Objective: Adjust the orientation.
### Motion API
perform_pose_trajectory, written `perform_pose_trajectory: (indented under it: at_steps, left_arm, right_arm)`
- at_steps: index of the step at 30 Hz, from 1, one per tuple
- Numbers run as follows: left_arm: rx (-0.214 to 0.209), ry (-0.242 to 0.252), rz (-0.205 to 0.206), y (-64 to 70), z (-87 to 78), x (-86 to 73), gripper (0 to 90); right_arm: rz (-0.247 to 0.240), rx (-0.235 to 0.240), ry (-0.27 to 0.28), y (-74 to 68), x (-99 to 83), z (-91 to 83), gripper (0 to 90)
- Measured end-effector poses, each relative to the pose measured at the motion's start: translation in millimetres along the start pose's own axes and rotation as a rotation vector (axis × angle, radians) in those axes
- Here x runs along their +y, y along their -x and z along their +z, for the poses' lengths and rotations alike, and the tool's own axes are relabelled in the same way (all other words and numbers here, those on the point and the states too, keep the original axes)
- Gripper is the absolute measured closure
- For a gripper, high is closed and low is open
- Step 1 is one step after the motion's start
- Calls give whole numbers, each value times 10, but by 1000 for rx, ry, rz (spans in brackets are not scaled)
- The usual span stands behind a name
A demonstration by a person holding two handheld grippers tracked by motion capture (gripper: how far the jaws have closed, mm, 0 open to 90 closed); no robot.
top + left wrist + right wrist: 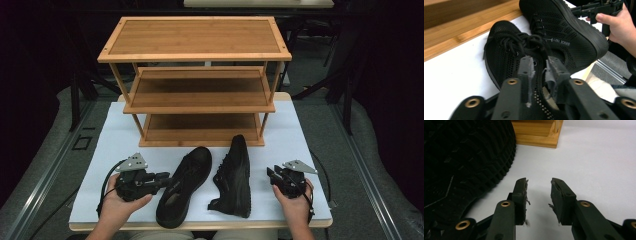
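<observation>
Two black mesh shoes lie on the white table. The left shoe stands upright, toe towards the rack. My left gripper reaches in from its left. In the left gripper view the jaws sit close together on either side of that shoe's collar edge and look closed on it. The right shoe lies on its side, and its sole faces my right gripper. That gripper stands open just right of the shoe, low over the table, with nothing between its fingers.
A three-tier wooden shoe rack stands behind the shoes at the back of the table; its bottom corner lies ahead of my right gripper. Bare white table spreads to the left and right of the shoes. The front edge runs close under both hands.
</observation>
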State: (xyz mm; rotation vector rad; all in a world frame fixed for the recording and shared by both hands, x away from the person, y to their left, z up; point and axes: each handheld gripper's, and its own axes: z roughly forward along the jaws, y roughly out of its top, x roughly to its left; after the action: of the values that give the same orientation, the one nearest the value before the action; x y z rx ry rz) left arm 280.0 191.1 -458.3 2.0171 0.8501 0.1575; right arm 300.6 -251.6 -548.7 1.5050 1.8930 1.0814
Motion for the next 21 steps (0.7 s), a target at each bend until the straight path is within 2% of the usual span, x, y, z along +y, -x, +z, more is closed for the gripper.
perform_pose_trajectory:
  at_steps: [3, 4, 6, 9, 16, 21]
  left_arm:
    - [1, 10, -20, -20, 31, -1, 663]
    - [0, 7, -24, -29, 36, 2, 626]
    - [2, -1, -47, -42, 64, 12, 608]
    - [9, -14, -47, -49, 87, 23, 587]
    - [15, -80, -45, -29, 224, -14, 564]
    - [9, -62, -65, -48, 252, -11, 512]
  right_arm:
    - [0, 1, 0, -2, -1, 2, 650]
    - [2, 3, 1, -2, -3, 10, 646]
    - [2, 5, 0, -3, -3, 13, 641]
    - [1, 7, 0, -5, -3, 15, 637]
    - [1, 5, -1, -18, -4, 15, 628]
    - [0, 9, -3, -18, -6, 21, 626]
